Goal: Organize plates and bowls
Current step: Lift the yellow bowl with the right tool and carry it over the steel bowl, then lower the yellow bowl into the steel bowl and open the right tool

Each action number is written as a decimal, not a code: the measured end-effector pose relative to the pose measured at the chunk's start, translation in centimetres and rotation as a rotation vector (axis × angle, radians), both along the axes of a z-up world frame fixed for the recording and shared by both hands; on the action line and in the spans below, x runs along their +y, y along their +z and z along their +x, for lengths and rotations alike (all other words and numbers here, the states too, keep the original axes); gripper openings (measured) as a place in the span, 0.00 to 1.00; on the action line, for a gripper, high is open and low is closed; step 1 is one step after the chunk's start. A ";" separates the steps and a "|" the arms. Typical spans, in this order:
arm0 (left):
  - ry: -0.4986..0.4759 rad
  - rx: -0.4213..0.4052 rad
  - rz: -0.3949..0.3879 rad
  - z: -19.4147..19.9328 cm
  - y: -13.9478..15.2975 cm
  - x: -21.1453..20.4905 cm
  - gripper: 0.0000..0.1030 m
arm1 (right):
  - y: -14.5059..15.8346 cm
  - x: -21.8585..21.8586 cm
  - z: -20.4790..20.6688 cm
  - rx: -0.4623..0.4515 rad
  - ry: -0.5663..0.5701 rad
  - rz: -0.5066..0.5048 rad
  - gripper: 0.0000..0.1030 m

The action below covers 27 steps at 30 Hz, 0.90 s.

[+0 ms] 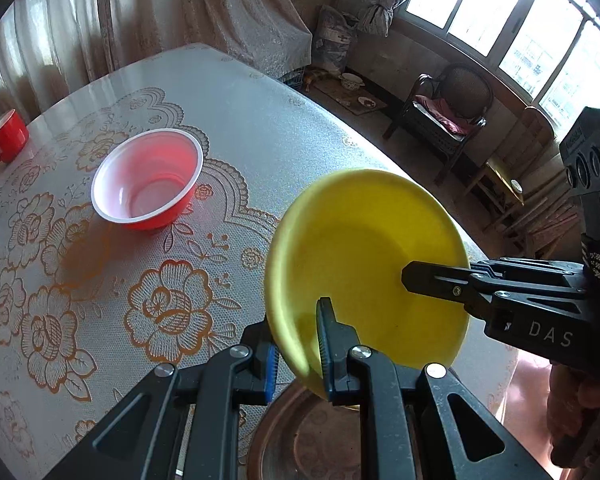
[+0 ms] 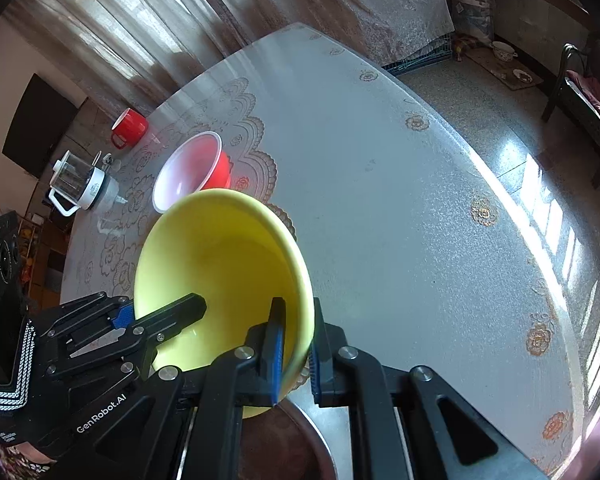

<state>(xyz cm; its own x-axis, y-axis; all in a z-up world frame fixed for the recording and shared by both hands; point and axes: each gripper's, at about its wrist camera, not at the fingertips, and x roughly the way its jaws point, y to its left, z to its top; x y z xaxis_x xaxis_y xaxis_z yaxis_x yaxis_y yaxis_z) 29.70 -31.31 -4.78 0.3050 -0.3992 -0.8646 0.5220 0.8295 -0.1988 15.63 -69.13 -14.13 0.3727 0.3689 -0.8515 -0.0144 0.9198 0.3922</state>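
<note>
Far to the left of both tongs, a red mug (image 1: 7, 136) stands on the bench (image 1: 260, 120). Nearer, ahead and left of the tongs, a red bowl (image 1: 148, 178) with a white inside sits upright on the flowered cloth. The left tongs (image 1: 296, 356) are closed to a narrow gap on the near rim of a yellow bowl (image 1: 364, 264), which is tilted and lifted off the bench. The right tongs (image 2: 298, 344) pinch the same bowl's opposite rim just as tightly. Below the tongs lies a metal tray (image 1: 300, 440).
</note>
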 end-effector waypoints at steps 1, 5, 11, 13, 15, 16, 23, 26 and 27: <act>-0.003 -0.003 -0.004 -0.5 0.3 0.2 0.17 | 0.3 0.1 -0.5 -0.005 0.002 -0.008 0.09; -0.017 -0.014 -0.010 -2.3 0.9 0.4 0.17 | 0.9 0.6 -2.6 -0.014 -0.003 -0.007 0.09; -0.041 -0.011 -0.029 -4.5 1.4 1.1 0.17 | 1.4 0.5 -5.3 -0.019 -0.032 0.019 0.09; -0.050 -0.010 -0.028 -5.1 1.5 1.3 0.17 | 1.5 0.6 -6.1 -0.020 -0.040 0.024 0.09; -0.058 -0.023 -0.021 -5.7 1.5 1.7 0.17 | 1.5 0.9 -6.9 -0.020 -0.049 0.031 0.09; -0.062 -0.025 -0.015 -6.0 1.5 1.8 0.17 | 1.5 1.1 -7.3 -0.017 -0.051 0.034 0.09; -0.074 0.000 0.011 -7.9 0.2 3.1 0.17 | 0.2 2.3 -9.8 0.028 -0.078 0.058 0.09; -0.082 0.017 0.015 -8.3 -0.6 3.3 0.17 | -0.6 2.6 -10.5 0.049 -0.092 0.060 0.09; -0.083 0.023 0.015 -8.4 -0.9 3.3 0.17 | -0.7 2.7 -10.8 0.055 -0.095 0.057 0.09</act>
<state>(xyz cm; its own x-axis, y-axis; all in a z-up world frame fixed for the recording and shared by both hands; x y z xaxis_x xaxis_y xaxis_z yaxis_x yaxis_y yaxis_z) 21.29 -28.00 -5.64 0.2514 -0.4091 -0.8772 0.5843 0.7867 -0.1995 4.85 -66.47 -14.87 0.3618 0.3826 -0.8501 0.0951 0.8920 0.4419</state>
